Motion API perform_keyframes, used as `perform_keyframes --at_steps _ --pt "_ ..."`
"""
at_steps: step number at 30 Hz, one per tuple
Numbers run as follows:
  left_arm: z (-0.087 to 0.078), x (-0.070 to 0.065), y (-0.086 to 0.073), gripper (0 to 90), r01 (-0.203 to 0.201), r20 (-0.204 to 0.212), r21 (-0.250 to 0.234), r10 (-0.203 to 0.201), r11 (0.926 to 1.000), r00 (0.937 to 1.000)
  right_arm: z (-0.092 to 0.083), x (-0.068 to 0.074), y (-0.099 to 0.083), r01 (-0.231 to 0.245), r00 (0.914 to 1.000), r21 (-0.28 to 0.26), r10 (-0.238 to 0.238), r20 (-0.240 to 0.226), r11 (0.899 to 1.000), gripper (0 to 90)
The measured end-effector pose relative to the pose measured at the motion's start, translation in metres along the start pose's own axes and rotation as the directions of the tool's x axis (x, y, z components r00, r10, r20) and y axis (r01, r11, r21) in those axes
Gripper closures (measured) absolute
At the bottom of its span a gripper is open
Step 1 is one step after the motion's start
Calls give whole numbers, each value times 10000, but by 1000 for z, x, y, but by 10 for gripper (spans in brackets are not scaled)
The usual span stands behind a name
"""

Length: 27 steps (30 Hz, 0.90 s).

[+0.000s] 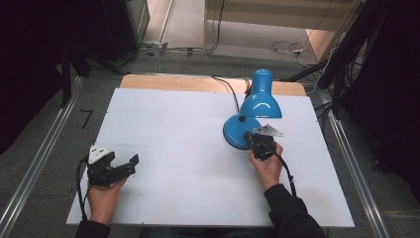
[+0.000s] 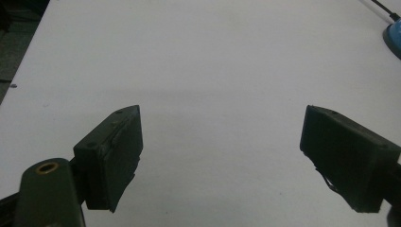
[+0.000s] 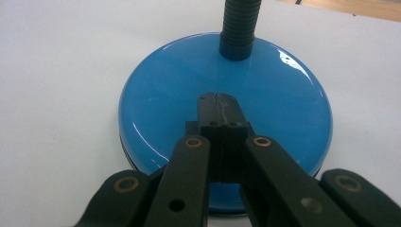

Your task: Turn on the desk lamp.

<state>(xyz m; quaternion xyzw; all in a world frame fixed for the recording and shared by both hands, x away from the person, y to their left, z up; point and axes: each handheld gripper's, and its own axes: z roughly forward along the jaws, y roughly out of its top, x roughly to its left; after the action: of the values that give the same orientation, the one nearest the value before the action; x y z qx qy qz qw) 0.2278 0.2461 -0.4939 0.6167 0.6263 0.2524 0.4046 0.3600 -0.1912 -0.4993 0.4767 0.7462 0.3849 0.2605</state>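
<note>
While the left gripper lies idle near the table's near-left corner, the right gripper sits over the near edge of the lamp base, right of centre on the white top. Its jaws are pressed together with nothing between them (the right gripper view shows the two black tips meeting in one seam), and those tips rest above the blue base, about halfway between its near rim and the black ribbed neck. Whether the tips touch the glossy surface or stand just off it cannot be told.

From the high view, the lamp stands toward the far right of the table: its round base lies directly ahead of the right hand, and its shade leans over to the far right of the base, opening downward. A black cord runs from the lamp toward the table's far edge. The grey plate on top of the right gripper overlaps the near-right part of the base.

In the left gripper view the jaws stand wide apart over bare white table, holding nothing, and a sliver of the blue base shows at the far right, well apart from them. The left hand rests at the near edge.
</note>
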Motion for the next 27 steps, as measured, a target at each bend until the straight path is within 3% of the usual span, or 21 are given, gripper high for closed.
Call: perform_keyframes --at_steps 8,23,27 --pt "0 0 0 144 -14 -9 33 14 10000 10000 -2 2 -2 91 9999 78 -90 -58 9999 880" --pt "0 0 0 145 13 19 17 -13 10000 10000 -2 -1 -2 -307 9991 96 310 -280 9995 876" --pt "0 0 0 145 24 28 -1 -24 10000 10000 -1 -3 -1 -452 9975 58 455 -539 9990 758"
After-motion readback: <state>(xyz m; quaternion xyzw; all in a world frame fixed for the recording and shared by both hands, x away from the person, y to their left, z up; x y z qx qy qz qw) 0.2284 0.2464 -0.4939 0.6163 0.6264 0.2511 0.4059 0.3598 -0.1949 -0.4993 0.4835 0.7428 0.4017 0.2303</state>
